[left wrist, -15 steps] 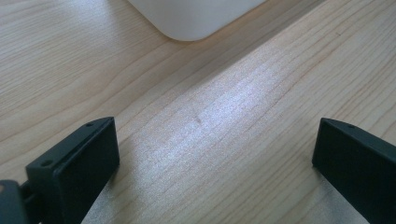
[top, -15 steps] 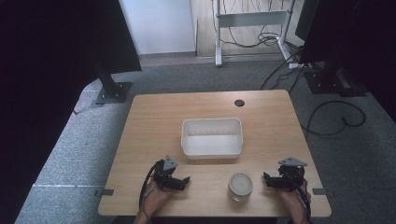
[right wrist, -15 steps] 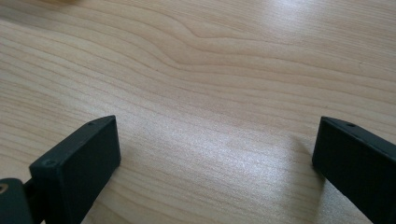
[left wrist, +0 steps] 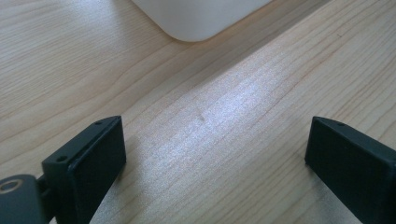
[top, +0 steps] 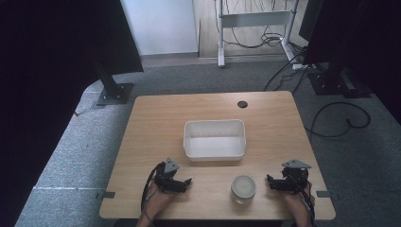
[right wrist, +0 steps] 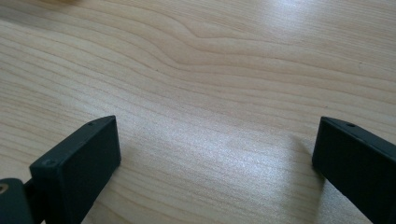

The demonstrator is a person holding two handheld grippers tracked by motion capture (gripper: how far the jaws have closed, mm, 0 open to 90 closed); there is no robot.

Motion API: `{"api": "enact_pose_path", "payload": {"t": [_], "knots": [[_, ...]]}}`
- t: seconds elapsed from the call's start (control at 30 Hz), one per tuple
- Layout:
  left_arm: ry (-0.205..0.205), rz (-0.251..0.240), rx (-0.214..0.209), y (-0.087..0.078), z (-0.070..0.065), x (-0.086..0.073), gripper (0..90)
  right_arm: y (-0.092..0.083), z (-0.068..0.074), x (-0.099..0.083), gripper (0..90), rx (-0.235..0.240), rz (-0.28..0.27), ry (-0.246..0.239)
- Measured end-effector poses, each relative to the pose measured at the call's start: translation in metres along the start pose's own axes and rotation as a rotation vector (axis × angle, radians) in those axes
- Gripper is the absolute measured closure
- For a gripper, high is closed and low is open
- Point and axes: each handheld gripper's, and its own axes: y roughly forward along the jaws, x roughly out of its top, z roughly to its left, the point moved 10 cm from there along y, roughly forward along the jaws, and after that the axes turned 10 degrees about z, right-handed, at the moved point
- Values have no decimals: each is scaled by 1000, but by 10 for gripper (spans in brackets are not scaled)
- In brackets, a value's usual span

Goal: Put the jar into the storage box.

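Centre of the high view: white tub (top: 215, 139) sits mid-table, small lidded jar (top: 243, 188) below it toward the bottom edge, bare wood all around on the table (top: 151, 123). Lower left, left gripper (top: 185, 183) spread wide, nothing held, tub corner (left wrist: 201, 18) ahead; lower right, right gripper (top: 270, 182) likewise wide apart, empty, just right of the jar, near the table's edge.

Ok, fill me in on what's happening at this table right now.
A person sits at a wooden table with a pair of tongs in each hand, both resting near the front edge. The left tongs and the right tongs are open and hold nothing. A lidded jar stands between them, untouched. Behind it sits an empty white tub. Nothing is being handled yet.
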Motion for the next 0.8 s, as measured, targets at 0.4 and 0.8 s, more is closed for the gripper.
{"api": "enact_pose_path", "payload": {"t": [0.4,0.8], "knots": [[8,5,14,-2,-2,-1,57,0,0,0,6,0,0,0],[25,-24,-23,-13,-14,4,57,0,0,0,6,0,0,0]]}}
